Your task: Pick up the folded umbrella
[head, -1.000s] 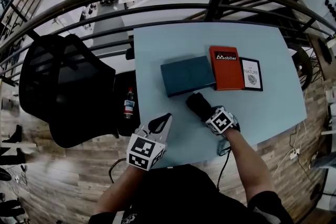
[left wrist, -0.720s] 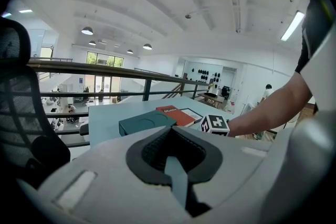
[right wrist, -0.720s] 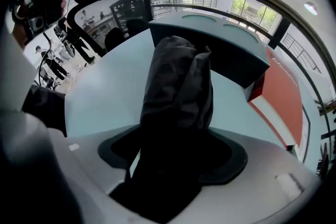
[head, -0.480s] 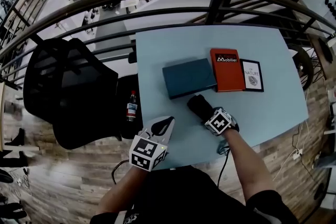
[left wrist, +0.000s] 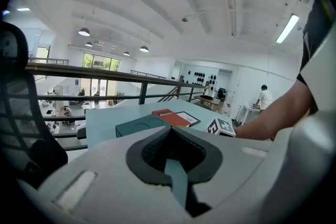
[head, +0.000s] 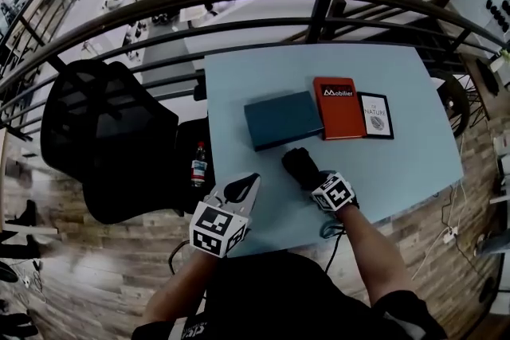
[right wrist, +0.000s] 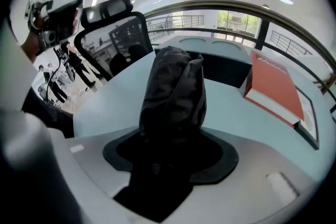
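Our right claw (head: 312, 177), jaws just closing, grips the black folded fabric umbrella (right wrist: 173, 92) lying on the pale blue desk (head: 398, 163), its long axis running straight ahead of us, while our clenched, empty left claw (head: 241, 189) sits well apart.

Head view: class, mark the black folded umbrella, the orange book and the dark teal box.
Black folded umbrella (head: 299, 166), head view, fabric body.
Orange book (head: 339, 109), head view, cover centre.
Dark teal box (head: 283, 118), head view, top centre.
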A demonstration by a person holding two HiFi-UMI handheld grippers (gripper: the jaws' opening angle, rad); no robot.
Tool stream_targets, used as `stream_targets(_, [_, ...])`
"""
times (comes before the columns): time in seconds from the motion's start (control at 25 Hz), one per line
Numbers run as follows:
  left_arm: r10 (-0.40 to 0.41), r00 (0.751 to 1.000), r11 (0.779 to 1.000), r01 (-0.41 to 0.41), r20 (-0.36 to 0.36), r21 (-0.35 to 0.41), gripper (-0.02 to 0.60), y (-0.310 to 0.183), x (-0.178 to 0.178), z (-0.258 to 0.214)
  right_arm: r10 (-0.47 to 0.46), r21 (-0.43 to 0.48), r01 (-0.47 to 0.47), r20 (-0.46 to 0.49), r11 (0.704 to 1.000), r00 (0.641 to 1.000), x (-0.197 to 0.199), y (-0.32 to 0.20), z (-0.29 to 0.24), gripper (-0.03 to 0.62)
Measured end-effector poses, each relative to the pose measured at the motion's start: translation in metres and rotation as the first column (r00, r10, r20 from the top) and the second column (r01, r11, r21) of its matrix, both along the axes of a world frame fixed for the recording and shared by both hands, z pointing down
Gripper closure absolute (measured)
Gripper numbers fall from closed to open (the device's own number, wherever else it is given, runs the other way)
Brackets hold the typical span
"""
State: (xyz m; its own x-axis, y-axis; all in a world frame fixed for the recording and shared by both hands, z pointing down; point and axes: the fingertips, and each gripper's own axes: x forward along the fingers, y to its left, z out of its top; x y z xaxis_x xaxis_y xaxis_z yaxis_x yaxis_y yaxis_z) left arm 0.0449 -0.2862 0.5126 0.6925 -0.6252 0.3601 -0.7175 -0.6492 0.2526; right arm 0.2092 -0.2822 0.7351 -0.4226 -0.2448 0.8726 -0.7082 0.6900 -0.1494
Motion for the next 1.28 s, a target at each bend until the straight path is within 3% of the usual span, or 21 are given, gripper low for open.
stream_targets(0.2, [-0.019, 0.999, 0.999, 0.02, -0.03, 0.028, 0.575, -0.005, -0.009, -0.02, 0.125, 0.054, -0.138, 0.194, 0.989, 0.973, -0.012, -0.007, -0.06, 0.342])
stream_targets(0.44, [-0.015, 0.999, 0.997, 0.019, -0.046, 0.076, 0.575, -0.019, -0.012, -0.044, 0.155, 0.179, -0.242, 0.398, 0.954, 0.904, -0.024, -0.038, -0.154, 0.341])
stream_targets(0.8, [-0.03, 0.999, 0.987, 0.036, -0.041, 0.156, 0.575, -0.04, -0.027, -0.078, 0.049, 0.387, -0.341, 0.597, 0.857, 0.801, -0.031, -0.041, -0.282, 0.341])
stream_targets(1.12, [-0.07, 0.996, 0.976, 0.081, -0.064, 0.203, 0.575, -0.055, -0.048, -0.103, -0.037, 0.49, -0.404, 0.67, 0.772, 0.742, -0.025, -0.02, -0.364, 0.339])
stream_targets(1.28, [-0.082, 0.994, 0.971, 0.096, -0.071, 0.22, 0.575, -0.058, -0.056, -0.111, -0.089, 0.542, -0.447, 0.701, 0.712, 0.708, -0.013, -0.009, -0.399, 0.339])
